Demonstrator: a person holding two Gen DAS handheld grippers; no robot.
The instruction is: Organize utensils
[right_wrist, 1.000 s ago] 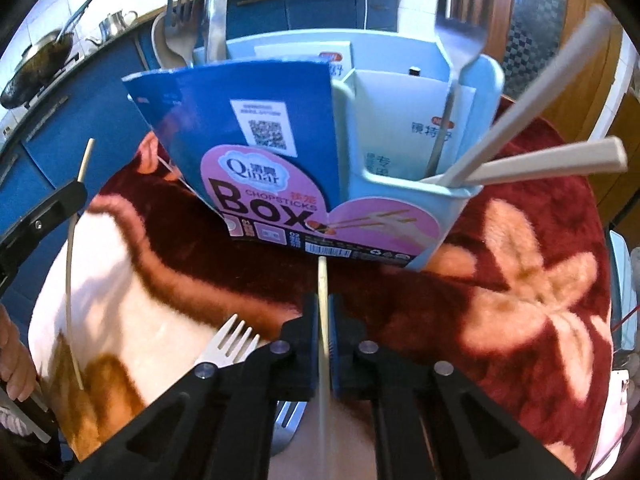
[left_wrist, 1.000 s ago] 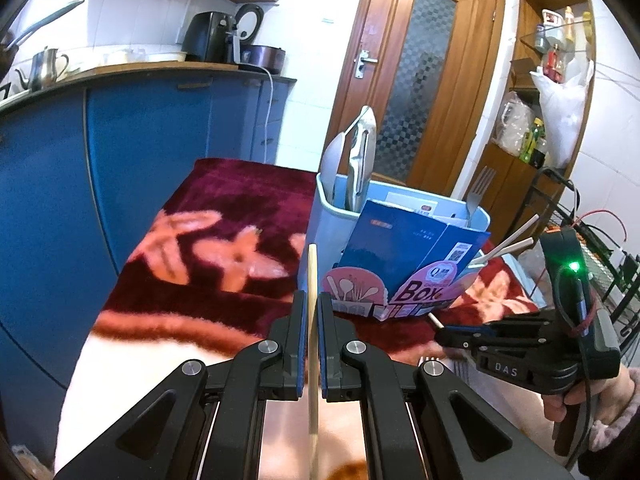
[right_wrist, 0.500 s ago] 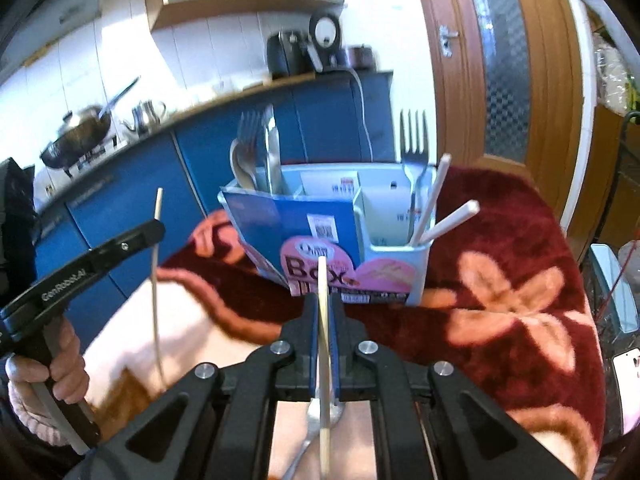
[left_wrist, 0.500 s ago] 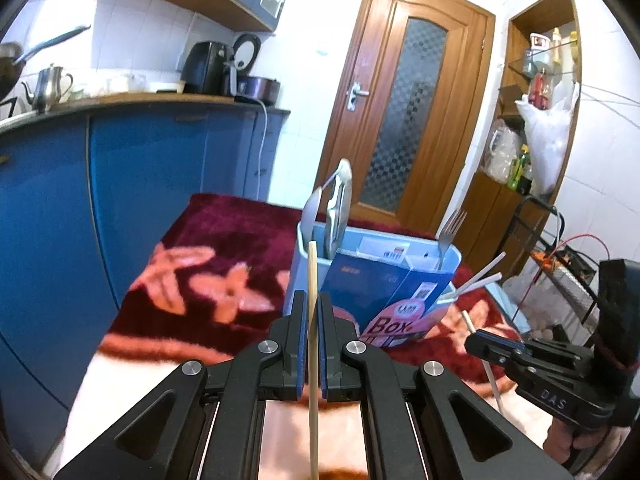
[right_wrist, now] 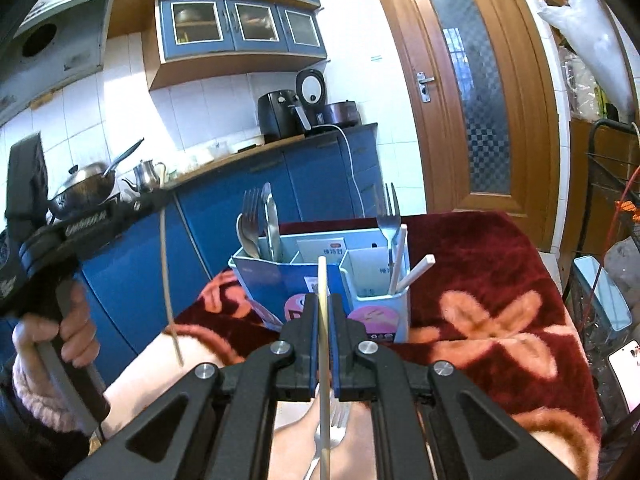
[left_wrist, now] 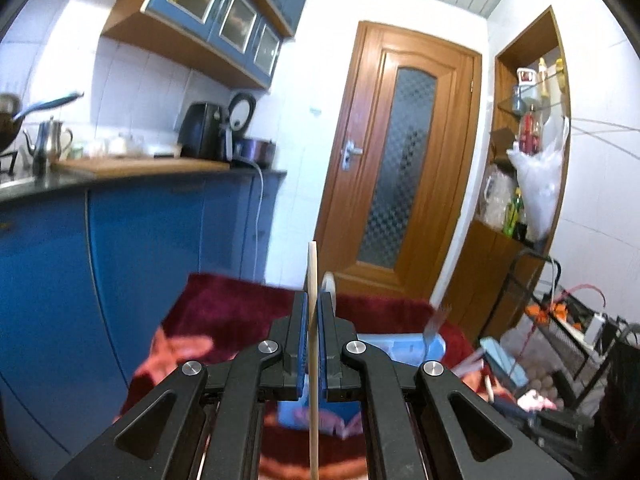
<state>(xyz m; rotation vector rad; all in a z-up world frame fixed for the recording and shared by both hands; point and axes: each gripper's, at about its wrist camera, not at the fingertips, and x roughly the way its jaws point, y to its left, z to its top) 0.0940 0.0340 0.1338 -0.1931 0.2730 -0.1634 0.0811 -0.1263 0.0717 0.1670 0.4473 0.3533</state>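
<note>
The left gripper [left_wrist: 313, 304] and right gripper [right_wrist: 325, 304] each pinch one thin chopstick [right_wrist: 323, 344], held above the blanket before the blue utensil holder [right_wrist: 320, 264]. So narrow a grip may let a chopstick swivel and miss its compartment.

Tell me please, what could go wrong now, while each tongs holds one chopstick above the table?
1. Each thin chopstick, left and right, is pinched at one spot only, so it may pivot or slip out.
2. The holder looks light and already carries forks and white chopsticks; a sideways push on insertion could tip it.
3. A fork lies below the right tongs; a dropped chopstick may land on it.
</note>
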